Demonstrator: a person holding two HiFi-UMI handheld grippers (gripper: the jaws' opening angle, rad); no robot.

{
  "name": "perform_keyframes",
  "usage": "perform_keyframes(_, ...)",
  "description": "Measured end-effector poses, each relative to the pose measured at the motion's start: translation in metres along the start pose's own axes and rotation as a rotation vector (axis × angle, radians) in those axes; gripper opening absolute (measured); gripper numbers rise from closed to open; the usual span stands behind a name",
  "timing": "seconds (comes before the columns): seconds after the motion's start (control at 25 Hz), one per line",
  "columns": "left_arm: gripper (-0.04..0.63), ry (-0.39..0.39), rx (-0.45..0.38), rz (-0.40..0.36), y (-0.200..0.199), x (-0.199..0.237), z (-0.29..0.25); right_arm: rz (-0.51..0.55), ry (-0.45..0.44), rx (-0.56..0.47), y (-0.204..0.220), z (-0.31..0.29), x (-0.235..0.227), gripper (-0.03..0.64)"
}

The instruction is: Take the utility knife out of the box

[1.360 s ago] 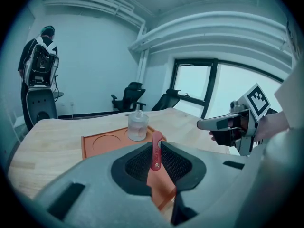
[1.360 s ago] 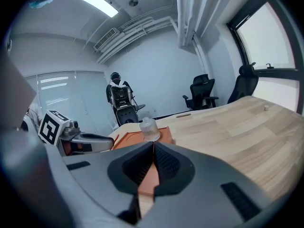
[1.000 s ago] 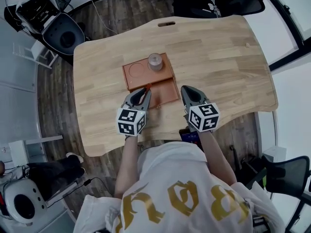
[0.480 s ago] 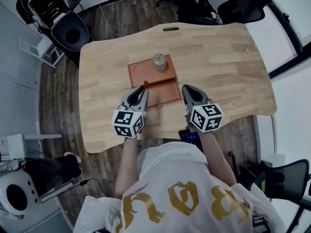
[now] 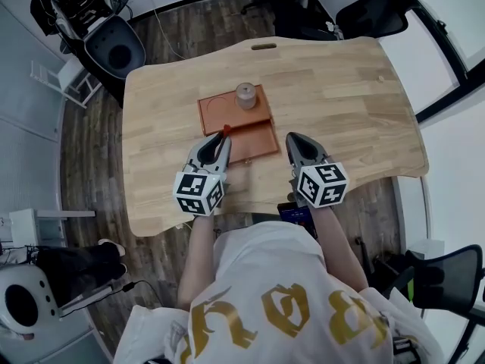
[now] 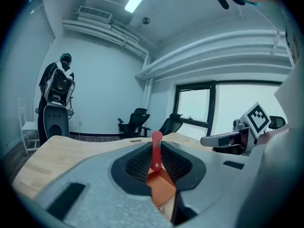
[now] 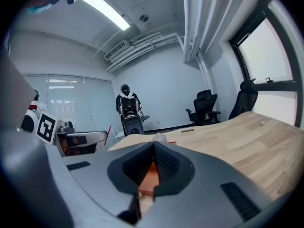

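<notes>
A slim red utility knife (image 5: 225, 132) sticks out of the tips of my left gripper (image 5: 221, 138), over the front left corner of the open brown box (image 5: 256, 141). In the left gripper view the jaws are shut on the knife (image 6: 155, 153), its red end rising above them, with the box (image 6: 161, 190) showing below. My right gripper (image 5: 292, 138) hovers just right of the box, shut with nothing in it. In the right gripper view the jaws (image 7: 153, 148) meet, and the box (image 7: 150, 177) shows through the gap beneath.
A small grey cylinder (image 5: 245, 95) stands on the box's far half, beside a round recess (image 5: 216, 106). The wooden table (image 5: 341, 97) ends close to both grippers at its near edge. Office chairs (image 5: 371, 10) and equipment (image 5: 83, 6) stand on the floor beyond.
The left gripper has drawn slightly back and up from the box's front corner with the red knife in it. The right gripper has barely moved.
</notes>
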State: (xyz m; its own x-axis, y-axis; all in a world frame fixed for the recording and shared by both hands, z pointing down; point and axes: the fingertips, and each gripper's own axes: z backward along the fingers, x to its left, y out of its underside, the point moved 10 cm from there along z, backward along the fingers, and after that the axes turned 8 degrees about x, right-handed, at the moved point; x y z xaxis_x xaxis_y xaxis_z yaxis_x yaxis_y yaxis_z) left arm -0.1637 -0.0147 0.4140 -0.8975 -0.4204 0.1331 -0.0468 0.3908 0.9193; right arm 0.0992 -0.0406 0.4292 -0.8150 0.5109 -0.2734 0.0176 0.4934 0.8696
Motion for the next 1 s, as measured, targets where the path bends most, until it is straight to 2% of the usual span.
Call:
perform_keyframes(0.36, 0.057, 0.0, -0.023, 0.017, 0.0, 0.002, 0.01, 0.013, -0.02, 0.002, 0.001, 0.001, 0.013, 0.011)
perform_keyframes(0.68, 0.057, 0.007, -0.032, 0.075, 0.006, 0.007, 0.011, -0.022, -0.039, 0.01, 0.007, -0.002, 0.013, 0.011)
perform_keyframes(1.0, 0.057, 0.009, -0.03, 0.076, 0.009, 0.006, 0.012, -0.017, -0.042, 0.022, 0.006, -0.003, 0.013, 0.011)
